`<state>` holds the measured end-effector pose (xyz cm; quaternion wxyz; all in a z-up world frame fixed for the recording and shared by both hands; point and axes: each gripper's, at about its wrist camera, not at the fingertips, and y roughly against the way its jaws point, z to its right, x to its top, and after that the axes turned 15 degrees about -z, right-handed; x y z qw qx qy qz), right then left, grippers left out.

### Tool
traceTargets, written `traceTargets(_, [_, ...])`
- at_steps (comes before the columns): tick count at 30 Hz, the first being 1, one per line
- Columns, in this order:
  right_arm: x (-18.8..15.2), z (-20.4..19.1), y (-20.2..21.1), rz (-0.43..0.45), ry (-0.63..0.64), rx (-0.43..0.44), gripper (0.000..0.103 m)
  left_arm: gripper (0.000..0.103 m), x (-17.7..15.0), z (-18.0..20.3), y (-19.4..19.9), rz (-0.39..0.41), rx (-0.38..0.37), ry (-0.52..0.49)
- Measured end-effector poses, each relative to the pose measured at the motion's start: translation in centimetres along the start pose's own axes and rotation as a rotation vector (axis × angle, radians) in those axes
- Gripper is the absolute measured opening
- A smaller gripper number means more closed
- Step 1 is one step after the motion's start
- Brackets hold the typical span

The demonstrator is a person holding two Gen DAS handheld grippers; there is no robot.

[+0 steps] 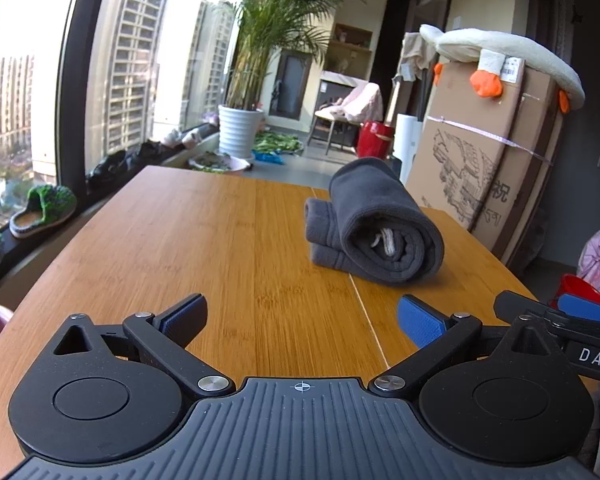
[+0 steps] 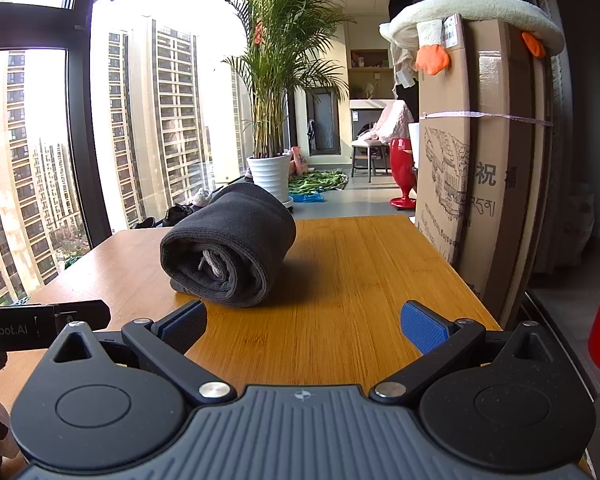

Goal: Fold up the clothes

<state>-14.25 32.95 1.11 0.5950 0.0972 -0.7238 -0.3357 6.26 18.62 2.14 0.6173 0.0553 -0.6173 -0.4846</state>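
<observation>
A dark grey fleece garment (image 1: 380, 224) lies rolled into a bundle on the wooden table (image 1: 204, 248), with a pale drawstring showing in its open end. In the right wrist view the same grey roll (image 2: 232, 248) sits just ahead and to the left on the table (image 2: 360, 272). My left gripper (image 1: 302, 320) hovers open over the near table, short of the roll, nothing between its blue pads. My right gripper (image 2: 304, 324) is open too, empty, with its left fingertip close to the roll's near end. The right gripper's tip (image 1: 580, 312) shows at the left view's right edge.
A tall cardboard box (image 2: 476, 184) with a plush goose (image 1: 512, 56) on top stands against the table's right side. A large window (image 2: 32, 152) runs along the left, with slippers (image 1: 44, 208) on its sill. Beyond the table are a potted palm (image 2: 276, 92) and a red bucket (image 1: 374, 138).
</observation>
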Motion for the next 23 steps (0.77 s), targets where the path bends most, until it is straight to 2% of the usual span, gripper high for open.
traceTargets(2, [0.0,0.0,0.0,-0.001,0.001,0.002,0.103,0.103,0.0,-0.6,-0.1,0.0,-0.047,0.028])
traceTargets(3, [0.0,0.0,-0.1,-0.002,0.001,0.003,0.103,0.103,0.0,-0.7,-0.1,0.01,-0.046,0.033])
traceTargets(6, [0.0,0.0,-0.2,-0.008,0.006,0.008,0.103,0.103,-0.2,0.0,-0.1,0.023,-0.019,-0.002])
traceTargets(10, [0.1,0.0,-0.3,-0.018,0.008,0.022,0.103,0.103,-0.5,1.8,-0.2,0.034,0.055,-0.084])
traceTargets(13, [0.1,0.2,-0.3,-0.02,-0.002,0.025,0.103,0.103,-0.7,2.4,-0.1,0.039,0.094,-0.103])
traceTargets(23, [0.1,0.2,-0.3,-0.021,-0.001,0.029,0.103,0.103,-0.8,2.0,0.2,0.045,0.075,-0.084])
